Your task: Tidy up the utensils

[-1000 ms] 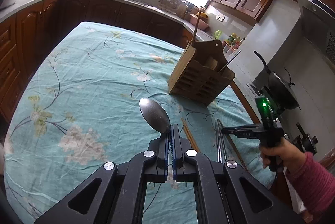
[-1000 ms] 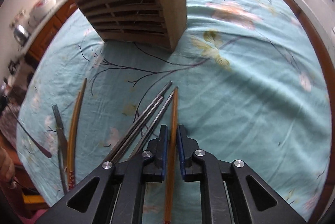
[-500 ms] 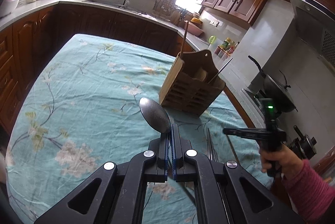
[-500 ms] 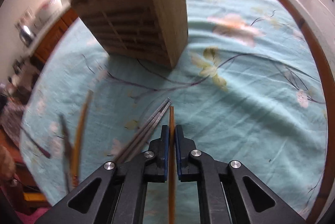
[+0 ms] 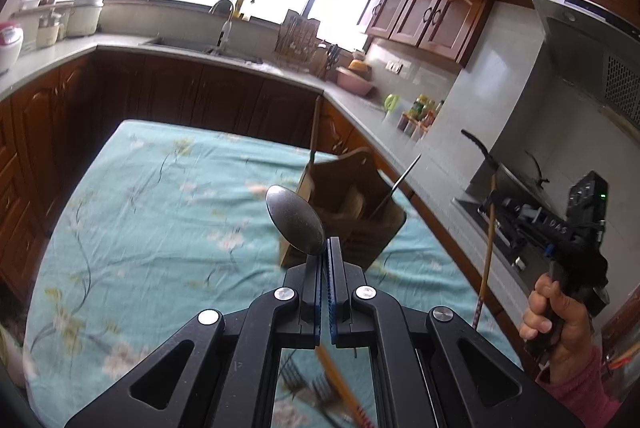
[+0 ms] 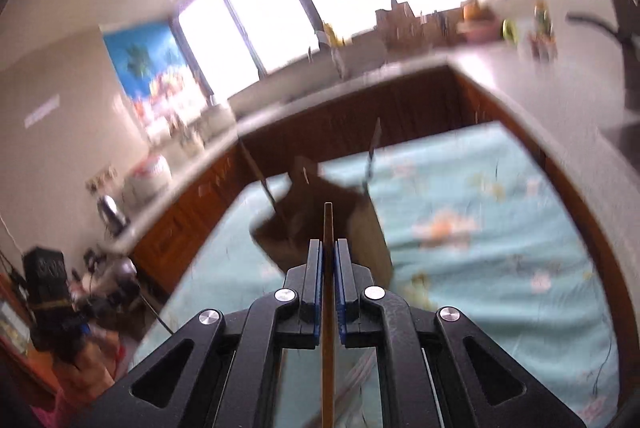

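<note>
My left gripper (image 5: 328,248) is shut on a metal spoon (image 5: 295,219), bowl up, held above the table in front of the wooden utensil holder (image 5: 352,212). My right gripper (image 6: 328,248) is shut on a wooden chopstick (image 6: 328,224), lifted off the table and pointing at the holder (image 6: 360,228). In the left wrist view the right gripper (image 5: 496,216) is at the right, with the chopstick (image 5: 487,252) hanging nearly upright. The holder has several utensils standing in it.
A fork (image 5: 308,388) and another wooden chopstick (image 5: 340,384) lie on the teal floral tablecloth (image 5: 140,228) under my left gripper. Counters with a sink (image 5: 224,44) wrap around the table, and a stove with a pan (image 5: 508,172) is at the right.
My right gripper closed on the chopstick and lifted it off the table, tilting up towards the holder. My left gripper rose with the spoon and moved closer to the holder.
</note>
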A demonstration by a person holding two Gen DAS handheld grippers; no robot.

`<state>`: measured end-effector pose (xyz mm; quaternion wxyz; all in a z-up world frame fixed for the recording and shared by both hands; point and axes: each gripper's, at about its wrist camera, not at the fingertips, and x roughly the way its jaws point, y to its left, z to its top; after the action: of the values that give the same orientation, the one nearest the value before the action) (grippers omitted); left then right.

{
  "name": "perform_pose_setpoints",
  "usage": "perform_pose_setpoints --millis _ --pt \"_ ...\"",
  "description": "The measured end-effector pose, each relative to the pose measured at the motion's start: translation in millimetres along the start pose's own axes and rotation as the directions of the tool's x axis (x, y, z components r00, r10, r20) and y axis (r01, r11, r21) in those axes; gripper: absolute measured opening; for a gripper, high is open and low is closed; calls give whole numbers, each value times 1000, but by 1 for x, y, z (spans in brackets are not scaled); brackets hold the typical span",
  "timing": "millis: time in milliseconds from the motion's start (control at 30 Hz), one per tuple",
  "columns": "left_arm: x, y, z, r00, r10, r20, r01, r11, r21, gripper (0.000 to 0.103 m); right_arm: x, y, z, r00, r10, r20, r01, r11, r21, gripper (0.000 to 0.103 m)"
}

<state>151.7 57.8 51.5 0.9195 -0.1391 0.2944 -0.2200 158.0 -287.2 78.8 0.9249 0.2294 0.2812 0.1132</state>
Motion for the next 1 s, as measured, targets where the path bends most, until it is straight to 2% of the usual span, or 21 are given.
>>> perform_pose_setpoints --millis 100,167,267,400,433,500,667,867,933,1000 --pt "2 -8 9 999 -1 32 1 1000 20 1 -7 12 15 991 6 131 -5 1000 -7 5" --pt "4 -12 16 999 -1 53 -1 999 33 1 -12 19 21 975 20 221 -18 1000 -11 5" --pt "9 -19 28 996 1 87 -6 998 58 1 -13 25 28 939 44 341 -43 999 -11 5" --pt "20 -28 43 992 7 127 -18 996 86 1 -10 25 37 884 33 467 -37 999 -1 5" --pt "23 -30 45 991 10 137 -23 996 91 1 -6 23 41 872 35 488 -41 999 2 5" --pt "33 -33 52 988 22 153 -38 994 107 1 0 20 49 868 17 497 -25 1000 9 6" --pt "66 -39 62 983 46 177 -71 989 133 1 17 13 60 828 -11 561 2 1000 16 5" --pt "117 -43 62 984 74 160 -97 985 140 1 39 7 57 756 -69 651 84 996 9 5" --pt "136 -43 58 985 92 145 -113 983 142 1 49 5 52 747 -81 660 99 995 10 5" --pt "151 -43 60 987 101 128 -119 982 144 1 59 6 47 749 -98 655 125 992 6 5"
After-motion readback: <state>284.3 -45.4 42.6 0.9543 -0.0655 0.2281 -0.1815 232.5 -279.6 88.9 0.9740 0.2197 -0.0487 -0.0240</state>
